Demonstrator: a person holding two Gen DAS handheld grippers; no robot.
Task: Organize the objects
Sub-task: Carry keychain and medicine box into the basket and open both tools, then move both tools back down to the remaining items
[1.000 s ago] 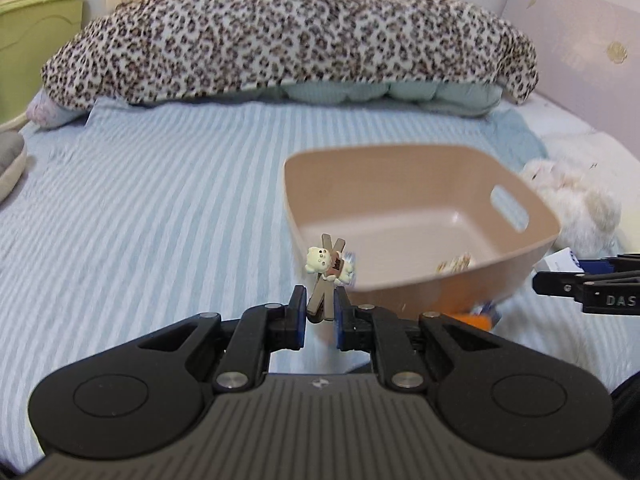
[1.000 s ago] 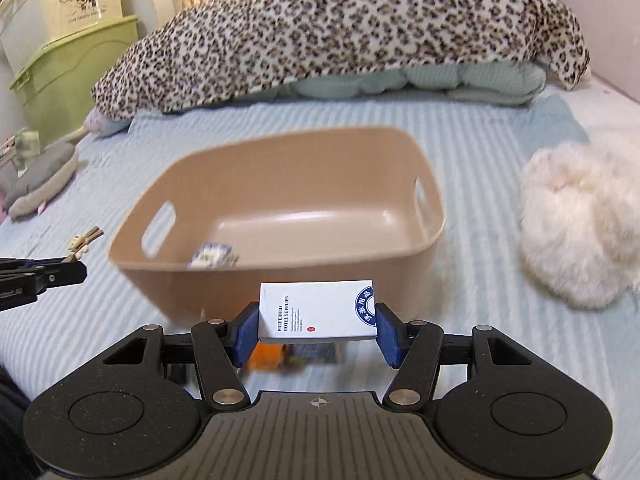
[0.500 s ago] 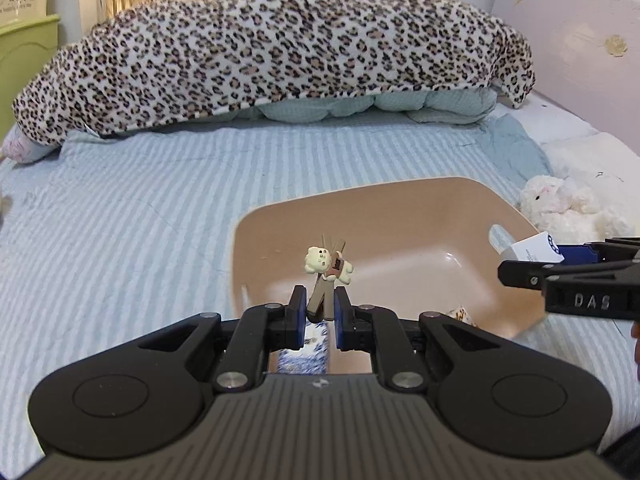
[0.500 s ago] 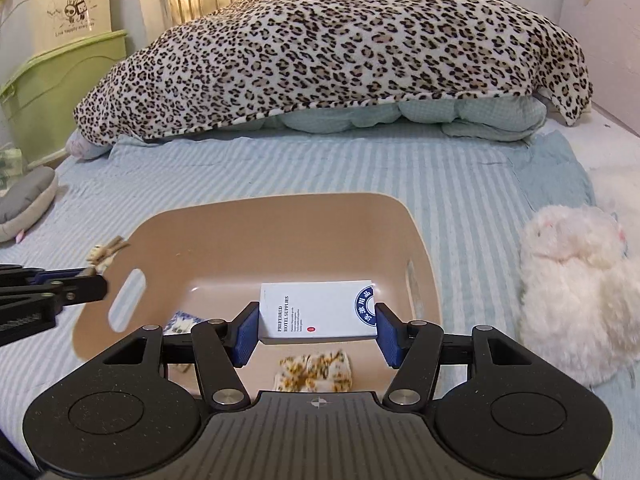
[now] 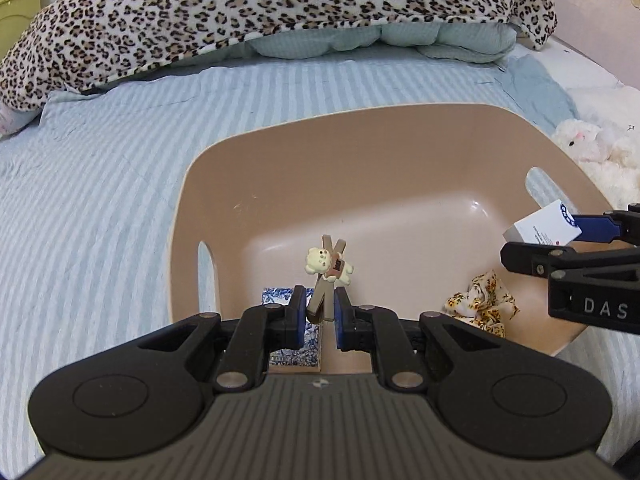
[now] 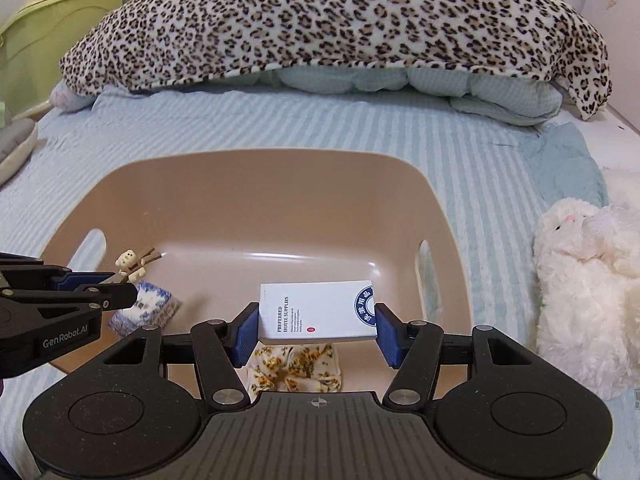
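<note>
Hovering over the tan bin (image 6: 224, 208) at frame centre, both tongs are loaded: left tongs (image 5: 318, 318) clamped on the bear clothespin (image 5: 328, 268), right tongs (image 6: 316, 326) gripping the white box (image 6: 318, 310). Drop-off step is judged in hand; next, both are to be lowered and released clear of the blue-patterned packet (image 6: 144, 310) and floral scrunchie (image 6: 294, 370) in the bin.

Tan basket (image 6: 276, 184), leopard-print blanket (image 6: 340, 20), blue-striped sheet (image 5: 100, 184), white box (image 6: 320, 312).

One tan basket (image 6: 408, 184) on the bed, two grippers, left (image 5: 319, 314) and right (image 6: 316, 330), one bear clothespin (image 5: 328, 268), one white box (image 6: 318, 310), one blue-patterned packet (image 6: 154, 304), one floral scrunchie (image 6: 296, 372), one white plush toy (image 6: 584, 280), one leopard blanket (image 6: 320, 20)
</note>
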